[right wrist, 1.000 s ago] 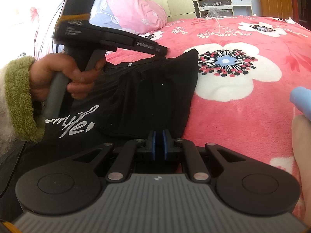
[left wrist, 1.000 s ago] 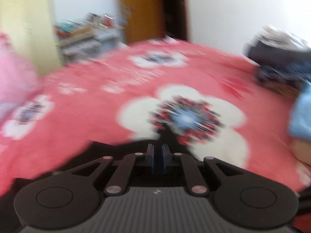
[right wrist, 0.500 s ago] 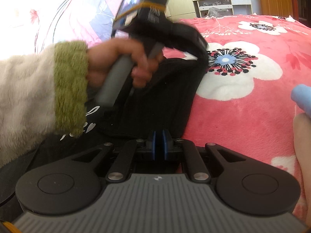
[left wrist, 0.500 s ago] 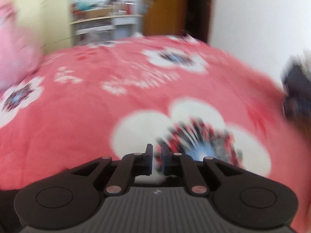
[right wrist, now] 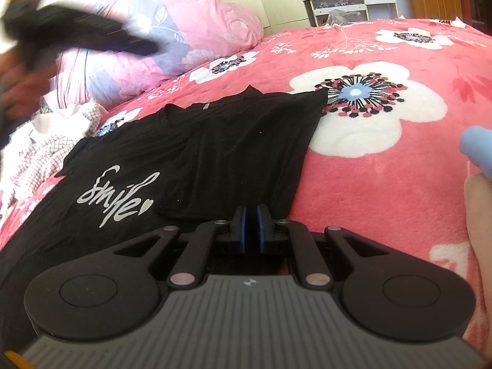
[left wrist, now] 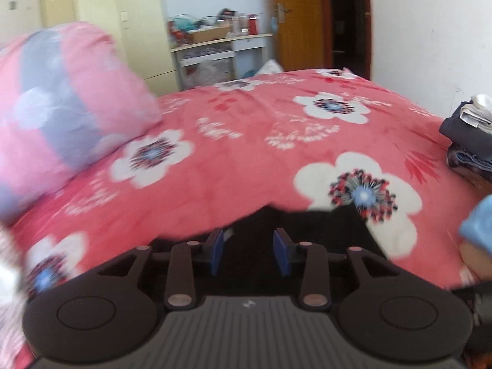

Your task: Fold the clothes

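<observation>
Our left gripper (left wrist: 249, 253) has its blue pads (left wrist: 216, 253) apart and its jaws are opening, with nothing pressed between them; only dark cloth lies below the gap. In the right wrist view that same gripper is a blurred black shape raised at the upper left, clear of the garment. Our right gripper (right wrist: 249, 229) has its fingers drawn together, the pads nearly meeting, low at the near edge of the black T-shirt (right wrist: 215, 153); we cannot tell whether a fold of cloth is pinched between them. The shirt lies on the red floral blanket (right wrist: 384, 184), its right side folded over the middle, the silver "Smile" print (right wrist: 118, 195) facing up on the left part. Beyond it rests a pink and grey pillow (right wrist: 172, 30). A stack of folded clothes (left wrist: 467, 135) sits at the blanket's far right edge.
</observation>
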Available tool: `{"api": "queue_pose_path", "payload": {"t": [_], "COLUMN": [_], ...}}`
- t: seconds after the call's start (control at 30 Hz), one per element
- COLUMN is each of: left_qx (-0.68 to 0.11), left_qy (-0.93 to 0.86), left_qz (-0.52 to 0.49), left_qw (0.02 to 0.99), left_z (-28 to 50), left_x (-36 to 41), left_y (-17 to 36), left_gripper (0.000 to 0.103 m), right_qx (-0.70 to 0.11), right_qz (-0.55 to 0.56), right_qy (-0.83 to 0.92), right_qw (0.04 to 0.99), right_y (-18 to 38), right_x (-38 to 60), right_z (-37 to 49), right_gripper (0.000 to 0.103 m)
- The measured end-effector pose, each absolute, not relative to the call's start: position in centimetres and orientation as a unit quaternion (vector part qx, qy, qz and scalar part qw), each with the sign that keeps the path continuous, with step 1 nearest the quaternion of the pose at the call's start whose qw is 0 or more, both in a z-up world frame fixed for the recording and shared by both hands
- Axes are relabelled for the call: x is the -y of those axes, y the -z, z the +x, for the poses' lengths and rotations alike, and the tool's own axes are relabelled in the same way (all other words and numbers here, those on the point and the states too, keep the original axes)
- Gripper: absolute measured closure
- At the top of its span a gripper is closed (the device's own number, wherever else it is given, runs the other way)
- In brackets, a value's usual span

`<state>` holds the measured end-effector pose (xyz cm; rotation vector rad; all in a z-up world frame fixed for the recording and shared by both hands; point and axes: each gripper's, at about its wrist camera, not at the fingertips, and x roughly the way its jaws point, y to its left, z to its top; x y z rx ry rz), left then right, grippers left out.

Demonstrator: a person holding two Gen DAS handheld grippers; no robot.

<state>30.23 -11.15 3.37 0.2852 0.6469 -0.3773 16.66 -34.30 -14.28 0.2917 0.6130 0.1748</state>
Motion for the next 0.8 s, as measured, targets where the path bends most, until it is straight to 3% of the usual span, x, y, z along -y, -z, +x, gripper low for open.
{"api": "queue_pose_path", "payload": {"t": [0.1,0.23,0.4,0.57,0.8], "left_qx": [-0.32,-0.313,-0.316,-0.253,-0.291], "left_qy": [0.147,0.156,0.26,0.348,0.365], "left_qz": [0.107,0.116,0.15,0.241,0.224], "left_qw": [0.93,0.93,0.9,0.87,0.856], "left_z": [26.3,23.0,22.1,21.3,23.0], "left_x": [6.2,3.9,9.9,18.1,19.6], "left_y": [-5.3,-3.5,2.5,6.7,11.9], "left_gripper": [0.06,0.058,0.059,0.059,0.062], "right_qx": [-0.297,-0.284,-0.253,-0.281,-0.362], "right_qz": [0.147,0.149,0.207,0.207,0.222], "right_qy": [-0.085,-0.077,-0.053,-0.029,-0.046], "right_qw": [0.94,0.944,0.944,0.937,0.904], "right_y": [14.1,13.4,9.8,6.2,9.0], "right_x": [34.4,34.4,35.5,36.1,35.6], "right_z": [16.5,16.0,14.5,17.2,29.2], "right_gripper": [0.096,0.094,0.092,0.091,0.091]}}
